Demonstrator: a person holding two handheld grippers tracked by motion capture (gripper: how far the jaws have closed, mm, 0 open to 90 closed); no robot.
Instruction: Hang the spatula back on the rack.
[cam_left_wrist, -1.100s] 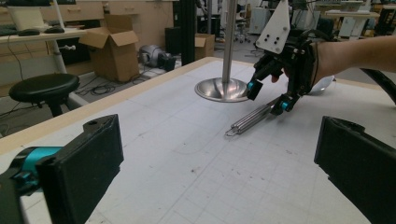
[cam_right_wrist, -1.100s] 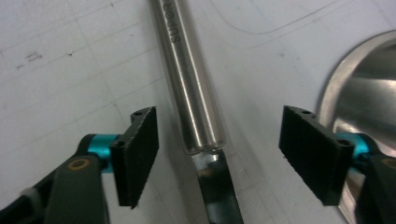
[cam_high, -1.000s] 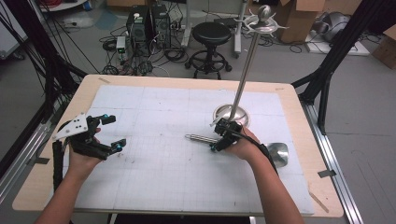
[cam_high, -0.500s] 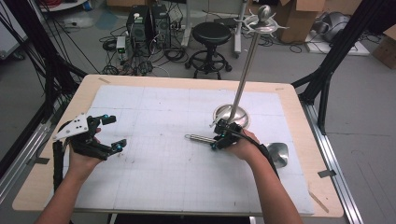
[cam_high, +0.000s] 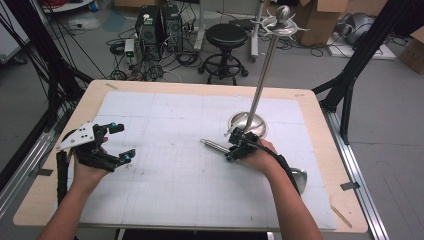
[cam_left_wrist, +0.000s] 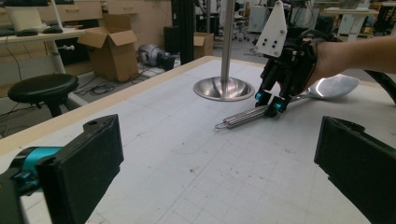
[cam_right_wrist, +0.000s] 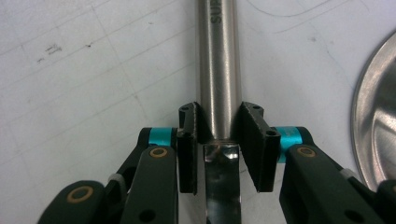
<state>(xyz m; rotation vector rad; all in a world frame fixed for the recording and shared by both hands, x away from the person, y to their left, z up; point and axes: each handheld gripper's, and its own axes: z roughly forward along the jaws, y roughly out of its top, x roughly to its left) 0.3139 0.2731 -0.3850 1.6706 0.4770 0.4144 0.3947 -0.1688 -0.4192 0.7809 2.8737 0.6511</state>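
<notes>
Handle (cam_right_wrist: 219, 70) — clamped between right claw (cam_right_wrist: 219, 135) pads.

The desk (cam_high: 320, 150) has a pale wooden top, covered over most of its surface by a white gridded mat (cam_high: 165, 130) bearing scuffs and pen marks. Beyond the far edge, a black round stool (cam_high: 227, 36) stands on the grey floor. To its left sit dark computer towers (cam_high: 157, 27) amid a tangle of cables (cam_high: 125, 55). Open cardboard boxes (cam_high: 320, 17) lie at far right. Black frame struts (cam_high: 357, 65) flank the desk on both sides.
</notes>
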